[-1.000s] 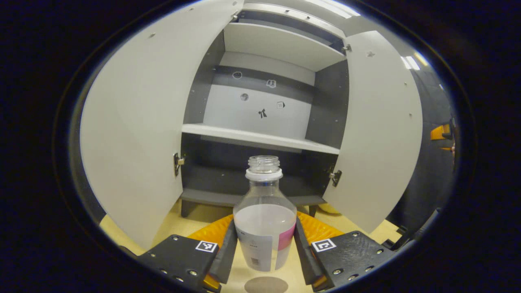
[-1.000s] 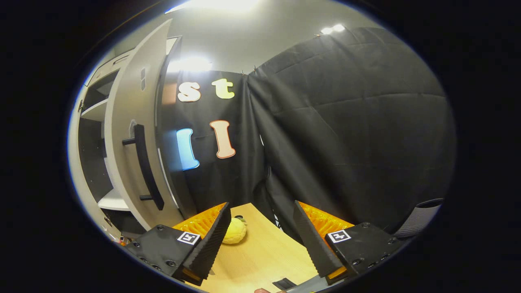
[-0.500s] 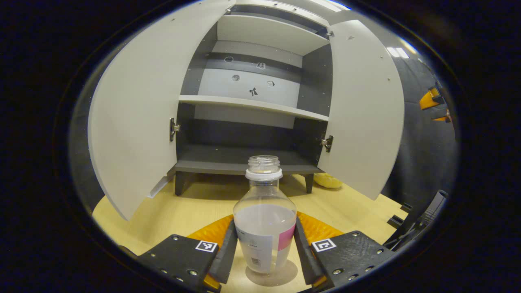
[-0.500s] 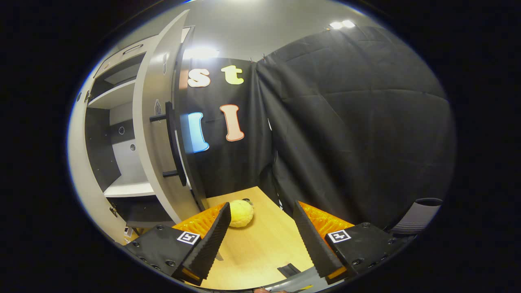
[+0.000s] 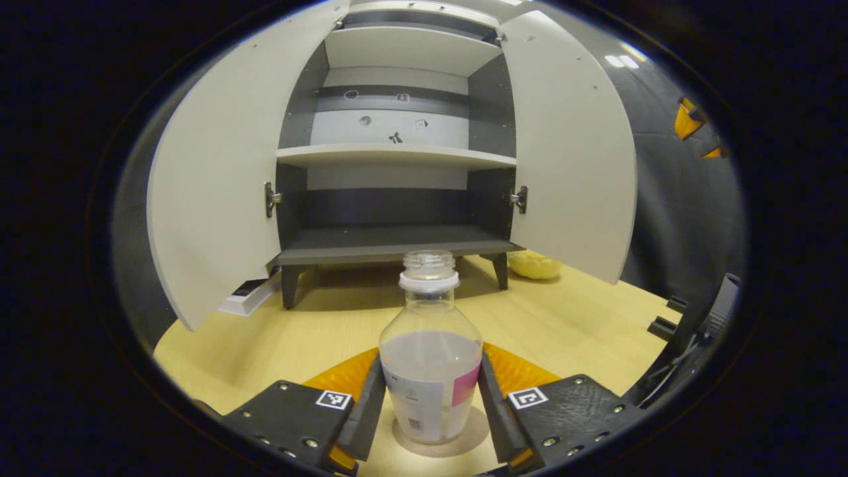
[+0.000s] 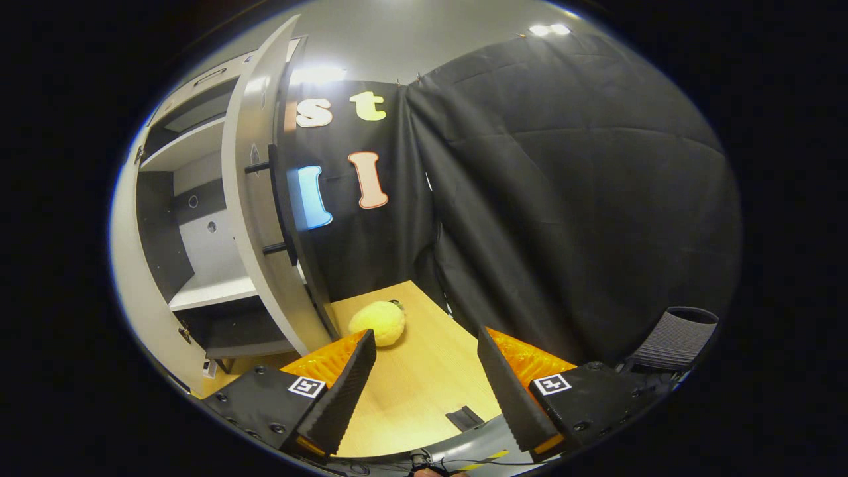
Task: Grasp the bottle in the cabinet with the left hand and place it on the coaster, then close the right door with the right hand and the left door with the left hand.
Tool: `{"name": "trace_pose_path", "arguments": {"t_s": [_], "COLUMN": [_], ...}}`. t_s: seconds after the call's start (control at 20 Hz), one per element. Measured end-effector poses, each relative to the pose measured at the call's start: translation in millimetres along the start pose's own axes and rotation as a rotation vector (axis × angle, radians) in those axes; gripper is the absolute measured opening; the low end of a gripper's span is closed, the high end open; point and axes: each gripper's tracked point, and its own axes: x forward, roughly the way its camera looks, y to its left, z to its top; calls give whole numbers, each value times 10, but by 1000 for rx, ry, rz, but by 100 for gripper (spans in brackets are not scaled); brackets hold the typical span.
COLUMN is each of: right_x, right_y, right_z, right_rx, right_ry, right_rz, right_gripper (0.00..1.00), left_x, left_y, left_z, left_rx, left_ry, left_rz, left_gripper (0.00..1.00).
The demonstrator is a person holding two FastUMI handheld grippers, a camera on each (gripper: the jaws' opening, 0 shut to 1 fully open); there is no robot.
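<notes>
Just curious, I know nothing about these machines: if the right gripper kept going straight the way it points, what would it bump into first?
Probably the black curtain behind the table. The open right gripper points past the yellow toy and the cabinet door, though depth is unclear.

The left gripper (image 5: 430, 404) points level toward twelve o'clock, its two fingers (image 5: 368, 411) pressed against the sides of the bottle (image 5: 430, 371), while the right gripper (image 6: 427, 387) is held level with its fingers spread apart and holding nothing.

Uncapped half-full bottle (image 5: 430, 371) stands upright on round coaster (image 5: 477, 437); cabinet doors (image 5: 212, 192) open.
</notes>
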Motion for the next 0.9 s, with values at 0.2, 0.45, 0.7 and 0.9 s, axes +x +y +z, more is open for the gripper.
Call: {"name": "trace_pose_path", "arguments": {"t_s": [0.2,0.45,0.7,0.9], "right_x": [-33,-34,23,49], "right_y": [-11,-3,79,159], "right_z": [-32,-61,-174,-272], "right_rx": [2,-23,-31,-20], "right_ry": [7,12,39,55], "right_rz": [0,24,37,55], "right_gripper": [98,98,98,98], "left_x": [-14,-60,-186,-381], "left_y": [0,-108,-26,-73], "left_z": [-49,-88,32,207], "left_rx": [15,-38,-10,23], "left_ry": [1,48,16,-18], "left_rz": [21,-17,-24,-66], "left_gripper": [72,72,95,95]}}
